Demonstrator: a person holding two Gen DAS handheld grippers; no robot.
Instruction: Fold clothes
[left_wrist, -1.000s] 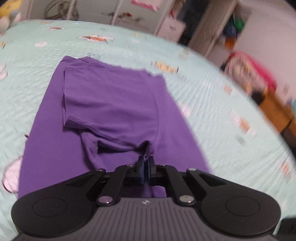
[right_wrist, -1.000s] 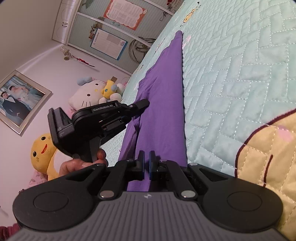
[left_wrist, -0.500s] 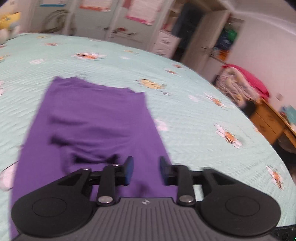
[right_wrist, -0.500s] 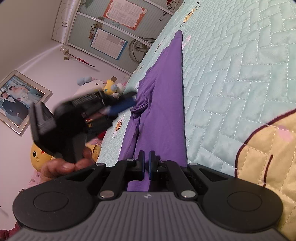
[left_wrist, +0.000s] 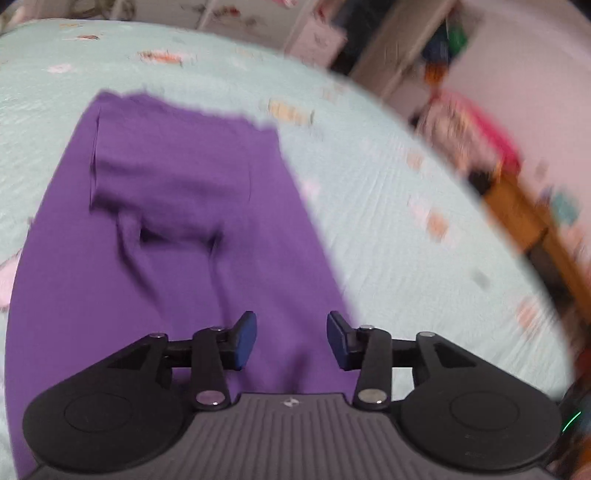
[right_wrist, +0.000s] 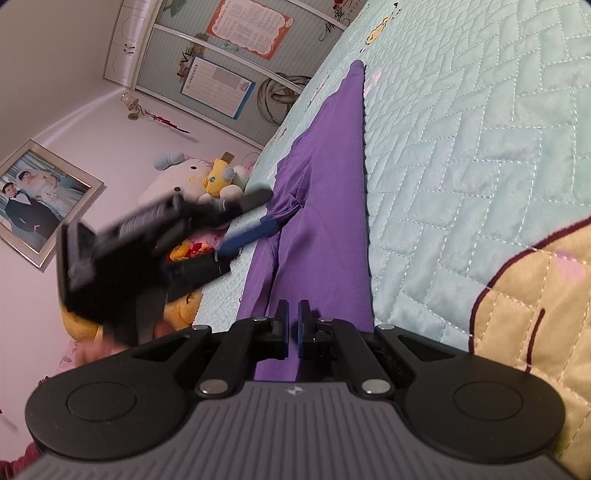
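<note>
Purple garment (right_wrist: 332, 206) on quilted bedspread (right_wrist: 461, 147)

Left wrist view motion-blurred throughout: room clutter beyond bed's far right edge unreadable, prints on bed cover (left_wrist: 369, 177) smeared. Purple shirt (left_wrist: 177, 192) blurred; near hem hidden behind left gripper (left_wrist: 291, 334) body, left side cut by frame edge. Fold creases indistinct. Right wrist view: left gripper (right_wrist: 255, 214) smeared by motion, jaws opening, whether cloth between them cannot tell. Hand under it mostly hidden. Shirt's near end hidden behind right gripper (right_wrist: 293, 323); cloth in its closed jaws not discernible.
</note>
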